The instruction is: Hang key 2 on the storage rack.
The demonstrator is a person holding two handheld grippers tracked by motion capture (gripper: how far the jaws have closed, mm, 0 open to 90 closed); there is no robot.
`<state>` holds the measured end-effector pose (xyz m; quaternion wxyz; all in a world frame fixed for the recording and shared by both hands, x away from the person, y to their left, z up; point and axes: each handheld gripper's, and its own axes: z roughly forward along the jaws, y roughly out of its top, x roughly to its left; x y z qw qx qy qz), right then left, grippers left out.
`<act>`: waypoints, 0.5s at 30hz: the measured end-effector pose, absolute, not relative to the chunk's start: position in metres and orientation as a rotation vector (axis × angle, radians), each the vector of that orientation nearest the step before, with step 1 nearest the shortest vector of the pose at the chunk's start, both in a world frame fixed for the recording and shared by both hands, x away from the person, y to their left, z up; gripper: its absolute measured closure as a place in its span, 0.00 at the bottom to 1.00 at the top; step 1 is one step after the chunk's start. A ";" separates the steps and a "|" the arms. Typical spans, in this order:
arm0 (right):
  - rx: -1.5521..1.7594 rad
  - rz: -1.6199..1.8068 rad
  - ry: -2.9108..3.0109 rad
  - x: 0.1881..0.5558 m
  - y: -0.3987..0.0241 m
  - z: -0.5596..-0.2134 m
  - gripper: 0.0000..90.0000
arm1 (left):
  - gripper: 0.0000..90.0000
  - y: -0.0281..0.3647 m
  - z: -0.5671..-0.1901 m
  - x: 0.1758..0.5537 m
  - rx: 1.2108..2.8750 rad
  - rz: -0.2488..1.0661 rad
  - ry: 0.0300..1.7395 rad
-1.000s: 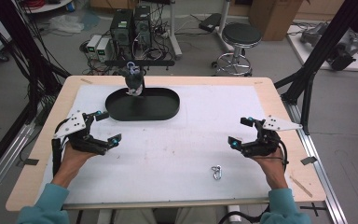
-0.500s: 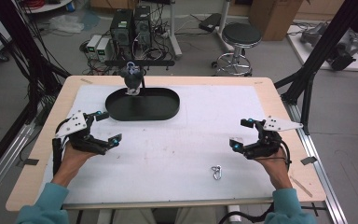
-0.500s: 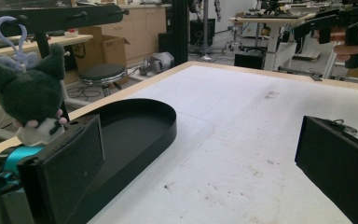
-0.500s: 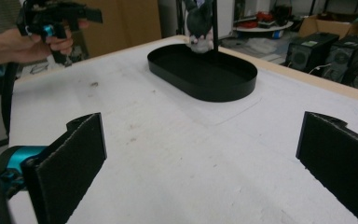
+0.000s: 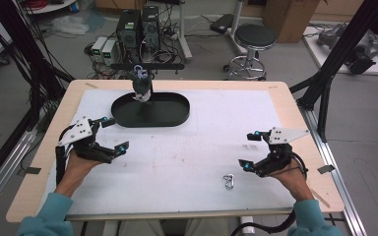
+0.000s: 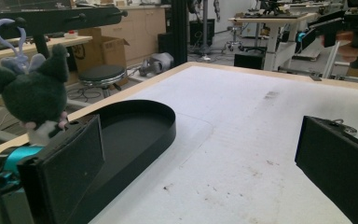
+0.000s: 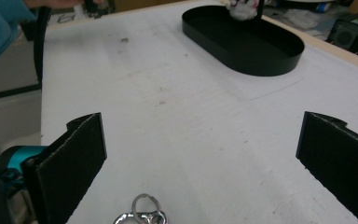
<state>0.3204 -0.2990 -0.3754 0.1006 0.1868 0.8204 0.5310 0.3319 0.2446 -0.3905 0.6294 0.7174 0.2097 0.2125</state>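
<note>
Both sets of jaws gape wide and empty, so I fear my right gripper [image 5: 252, 149] will skid the small silver metal clip [image 5: 229, 181], lying flat near the counter's front edge, away.

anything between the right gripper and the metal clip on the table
Nothing: in the high view only bare white table lies between the right gripper and the metal clip. The right gripper view agrees, with the clip just ahead of its open jaws.

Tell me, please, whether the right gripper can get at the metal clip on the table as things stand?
Probably yes: the right gripper is open, and the metal clip lies close by on bare table, with nothing between them.
</note>
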 end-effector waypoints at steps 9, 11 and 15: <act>0.425 1.457 2.539 0.315 -0.285 -0.380 0.01 | 0.02 0.243 -0.390 0.330 1.645 0.484 0.464; 0.410 1.427 2.563 0.314 -0.282 -0.382 0.01 | 0.02 0.243 -0.390 0.330 1.647 0.485 0.465; 0.362 1.387 2.607 0.313 -0.277 -0.384 0.01 | 0.02 0.243 -0.390 0.330 1.647 0.487 0.467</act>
